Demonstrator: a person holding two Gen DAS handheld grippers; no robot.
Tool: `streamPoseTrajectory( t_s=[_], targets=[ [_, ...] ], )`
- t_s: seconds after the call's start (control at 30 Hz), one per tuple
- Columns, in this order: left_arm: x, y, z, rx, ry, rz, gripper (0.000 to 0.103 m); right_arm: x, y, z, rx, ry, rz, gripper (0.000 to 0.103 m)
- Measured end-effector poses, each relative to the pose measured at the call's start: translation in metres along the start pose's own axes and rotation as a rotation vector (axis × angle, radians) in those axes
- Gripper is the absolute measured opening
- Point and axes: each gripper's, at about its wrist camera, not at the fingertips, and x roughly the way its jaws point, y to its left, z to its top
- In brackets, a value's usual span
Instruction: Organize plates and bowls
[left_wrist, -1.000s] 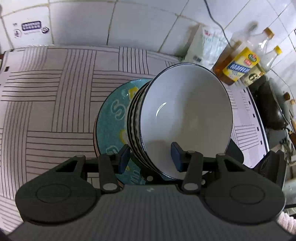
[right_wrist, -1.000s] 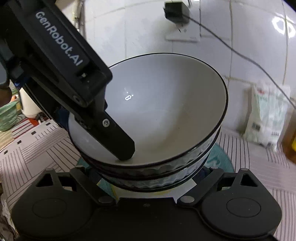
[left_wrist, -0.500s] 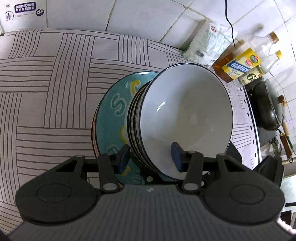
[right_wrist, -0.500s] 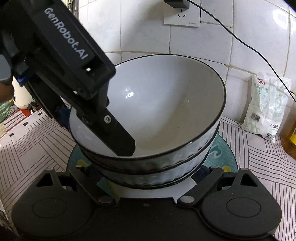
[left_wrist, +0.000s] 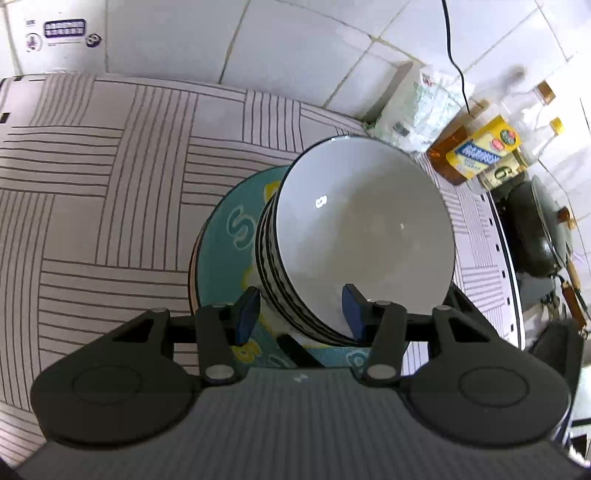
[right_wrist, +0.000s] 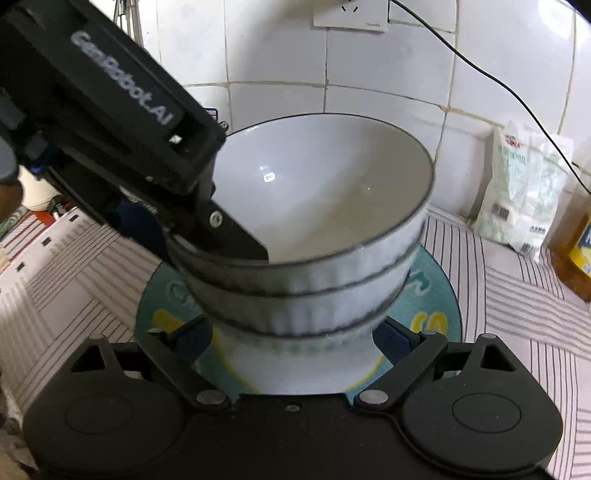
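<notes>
A stack of white ribbed bowls with dark rims (left_wrist: 364, 236) (right_wrist: 317, 206) rests on a teal patterned plate (left_wrist: 231, 236) (right_wrist: 432, 295) on the striped counter. My left gripper (left_wrist: 301, 312) grips the rims of the bowl stack, one finger inside the top bowl and one outside; its finger shows in the right wrist view (right_wrist: 236, 236). My right gripper (right_wrist: 291, 341) is open, its fingers (right_wrist: 194, 338) on either side of the lowest bowl's base just above the plate.
A white packet (right_wrist: 524, 192) (left_wrist: 417, 107), oil bottles (left_wrist: 476, 155) and a dark wok (left_wrist: 543, 232) stand along the tiled wall to the right. A wall socket with a black cable (right_wrist: 351, 14) is behind. The striped cloth (left_wrist: 92, 184) covers the counter.
The bowl stack and plate sit lower in the right wrist view, and the right gripper's fingers are now visible beside the lowest bowl. The left grip on the bowls is unchanged.
</notes>
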Motion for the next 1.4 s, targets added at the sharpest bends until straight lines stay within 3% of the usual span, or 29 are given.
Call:
streamPoseTrajectory(
  t_s=[0.2,0.4,0.6,0.87,1.07,1.13,1.4],
  targets=[
    [-0.024,-0.009,-0.007,0.038,-0.065,0.081,0.056,-0.039,-0.011,-0.004,0.110,-0.011,0.009,0.095],
    [-0.053,-0.020,-0.026,0.022,-0.148,0.125,0.061,-0.069,-0.014,-0.015,0.100,-0.025,-0.011,0.096],
    [-0.090,-0.050,-0.053,0.115,-0.239,0.216,0.067,-0.108,-0.023,-0.015,0.128,-0.060,-0.022,0.096],
    [-0.151,-0.089,-0.093,0.164,-0.301,0.252,0.077,-0.174,-0.029,0.001,0.161,-0.052,-0.056,0.096],
    [-0.189,-0.110,-0.117,0.139,-0.349,0.236,0.088,-0.222,-0.031,0.009,0.219,-0.046,-0.071,0.096],
    [-0.199,-0.115,-0.124,0.136,-0.360,0.244,0.095,-0.236,-0.032,0.009,0.242,-0.042,-0.089,0.096],
    [-0.222,-0.129,-0.145,0.137,-0.367,0.275,0.103,-0.280,-0.034,0.005,0.268,-0.031,-0.211,0.098]
  ],
)
